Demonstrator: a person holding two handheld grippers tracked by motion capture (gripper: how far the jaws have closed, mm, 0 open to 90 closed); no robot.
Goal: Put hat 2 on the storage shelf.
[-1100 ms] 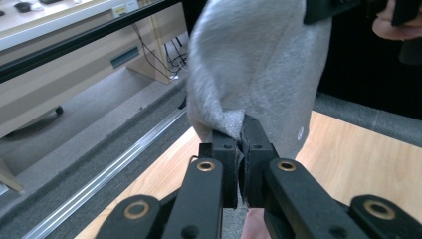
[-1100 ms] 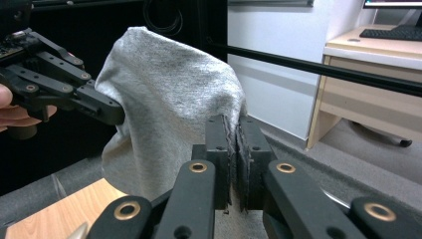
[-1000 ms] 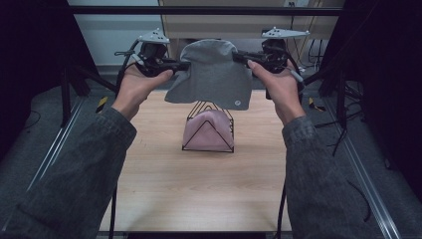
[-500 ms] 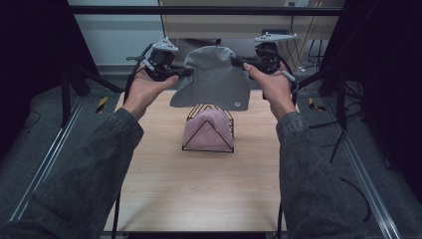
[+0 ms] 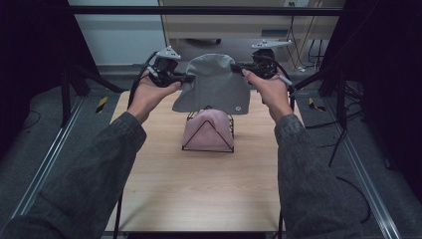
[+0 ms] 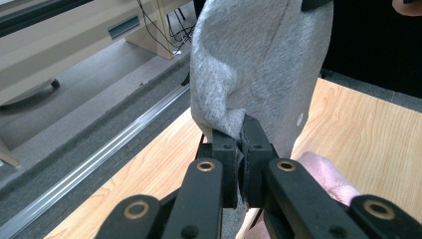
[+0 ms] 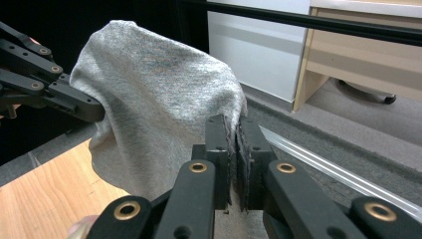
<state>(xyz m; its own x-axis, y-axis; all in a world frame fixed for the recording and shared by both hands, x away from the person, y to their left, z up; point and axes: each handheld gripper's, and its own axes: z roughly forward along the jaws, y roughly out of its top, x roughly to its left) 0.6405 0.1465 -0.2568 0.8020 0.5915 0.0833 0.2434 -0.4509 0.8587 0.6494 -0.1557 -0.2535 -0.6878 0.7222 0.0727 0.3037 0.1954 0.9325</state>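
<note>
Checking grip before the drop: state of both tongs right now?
Left tongs: closed, pinching one edge of the grey cloth.
Right tongs: closed, pinching the cloth's opposite edge.

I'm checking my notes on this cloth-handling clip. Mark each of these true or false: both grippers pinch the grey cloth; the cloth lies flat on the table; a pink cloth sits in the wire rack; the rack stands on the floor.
1. Both the left gripper and the right gripper pinch the grey cloth. True.
2. The grey cloth lies flat on the table. False: it hangs in the air between the grippers.
3. A pink cloth sits in the wire rack. True.
4. The rack stands on the floor. False: it stands on the table.
</note>
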